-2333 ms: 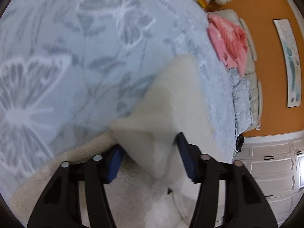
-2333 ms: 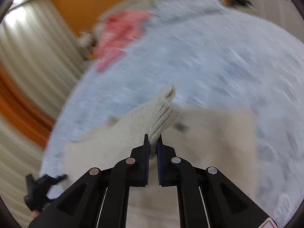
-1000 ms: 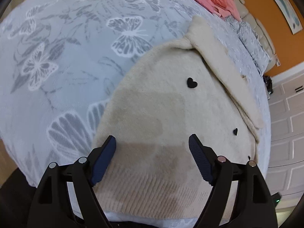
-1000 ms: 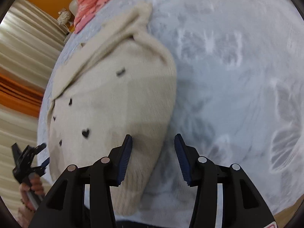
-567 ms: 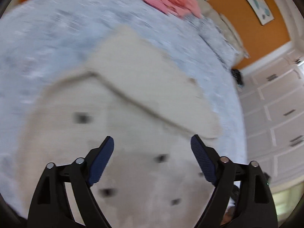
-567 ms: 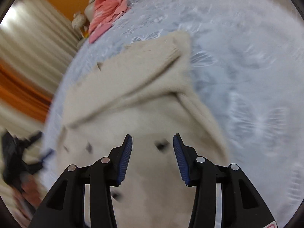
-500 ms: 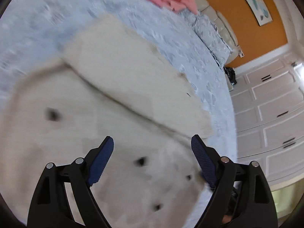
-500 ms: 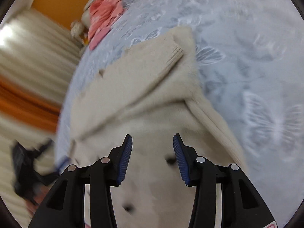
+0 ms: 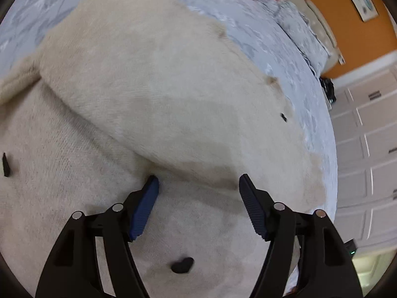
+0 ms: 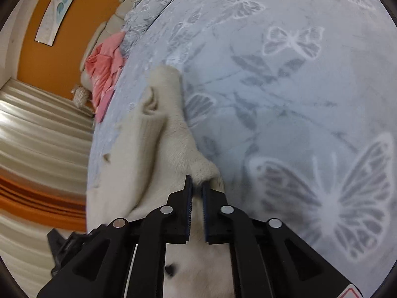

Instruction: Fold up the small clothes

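**Now pinched at one edge, straddled at the other**

Spread over a pale blue bedspread (image 10: 310, 94) printed with white butterflies lies a cream knit sweater (image 9: 153, 94), its front dotted with small black heart-shaped marks (image 9: 182, 265). One sleeve is folded across the body, forming a long diagonal flap in the left wrist view.

Low over the sweater's middle, the left gripper (image 9: 198, 186) has its jaws well apart and closing. Knit fabric lies under and between the blue pads (image 9: 142, 211), but nothing is pinched; the tip of the left-hand pad sits right at the lower edge of the folded sleeve.

At the sweater's side edge, the right gripper (image 10: 196, 186) has its fingers drawn almost together, with a raised ridge of the cream knit caught between the tips. From that pinch the garment runs away up the bedspread, the ribbed cuff (image 10: 151, 101) of the folded sleeve curling open near its far end.

Beyond the sweater, a pink garment (image 10: 106, 69) is heaped near the head of the bed, against a padded headboard (image 10: 109, 29) and an orange wall (image 10: 39, 57) bearing a framed picture (image 10: 59, 2). White panelled cupboard doors (image 9: 369, 134) fill the right of the left wrist view.
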`<action>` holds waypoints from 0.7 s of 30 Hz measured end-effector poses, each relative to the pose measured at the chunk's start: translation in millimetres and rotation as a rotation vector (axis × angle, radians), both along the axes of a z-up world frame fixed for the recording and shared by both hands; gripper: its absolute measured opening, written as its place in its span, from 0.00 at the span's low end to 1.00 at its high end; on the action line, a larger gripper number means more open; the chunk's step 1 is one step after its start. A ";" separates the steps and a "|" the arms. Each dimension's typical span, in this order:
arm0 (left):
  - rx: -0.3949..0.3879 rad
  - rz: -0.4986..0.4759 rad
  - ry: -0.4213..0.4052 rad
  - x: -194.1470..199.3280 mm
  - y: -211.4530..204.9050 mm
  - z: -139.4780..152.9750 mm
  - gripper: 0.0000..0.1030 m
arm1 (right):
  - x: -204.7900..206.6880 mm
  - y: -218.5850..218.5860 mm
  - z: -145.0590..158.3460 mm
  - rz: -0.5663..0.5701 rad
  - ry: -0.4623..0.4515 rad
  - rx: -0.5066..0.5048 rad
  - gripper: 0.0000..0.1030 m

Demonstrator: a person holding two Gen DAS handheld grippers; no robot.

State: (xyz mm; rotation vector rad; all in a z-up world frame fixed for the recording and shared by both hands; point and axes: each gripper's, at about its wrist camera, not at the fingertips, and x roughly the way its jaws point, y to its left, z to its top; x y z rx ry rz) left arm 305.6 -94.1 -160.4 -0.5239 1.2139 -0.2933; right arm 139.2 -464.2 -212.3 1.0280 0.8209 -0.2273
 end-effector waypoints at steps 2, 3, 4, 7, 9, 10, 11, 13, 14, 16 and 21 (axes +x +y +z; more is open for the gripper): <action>-0.036 -0.013 0.008 -1.3 -0.9 1.9 0.65 | -6.7 2.0 25.1 0.023 0.000 -0.094 0.17; -0.043 -0.014 0.017 0.0 -3.0 1.5 0.67 | -8.1 1.0 39.8 0.029 -0.013 -0.141 0.17; -0.044 -0.012 0.029 1.7 -5.2 -0.8 0.67 | -5.3 -3.8 52.4 0.027 -0.029 -0.170 0.18; -0.018 -0.007 0.050 8.1 -9.8 -10.1 0.65 | 27.2 -19.3 69.2 0.062 0.000 -0.250 0.42; 0.027 0.004 0.049 7.8 -11.9 -8.8 0.56 | 74.5 -27.3 66.0 0.131 0.069 -0.338 0.47; 0.043 0.019 0.048 5.6 -10.7 -8.1 0.52 | 92.3 -29.6 61.2 0.146 0.104 -0.376 0.47; 0.054 0.039 0.049 3.2 -7.5 -8.5 0.41 | 116.6 -31.8 52.5 0.176 0.145 -0.395 0.47; 0.063 0.075 0.049 -1.4 1.8 -10.5 0.22 | 148.2 -35.6 33.5 0.217 0.198 -0.391 0.45; 0.062 0.092 0.050 -2.2 7.3 -13.5 0.11 | 158.5 -33.6 26.7 0.243 0.212 -0.379 0.27; 0.044 0.095 0.045 -4.1 17.6 -18.6 0.04 | 172.3 -20.9 23.1 0.291 0.238 -0.424 0.11; 0.041 0.027 -0.013 -7.9 20.0 -19.0 0.05 | 193.8 12.4 48.5 0.362 0.156 -0.624 0.17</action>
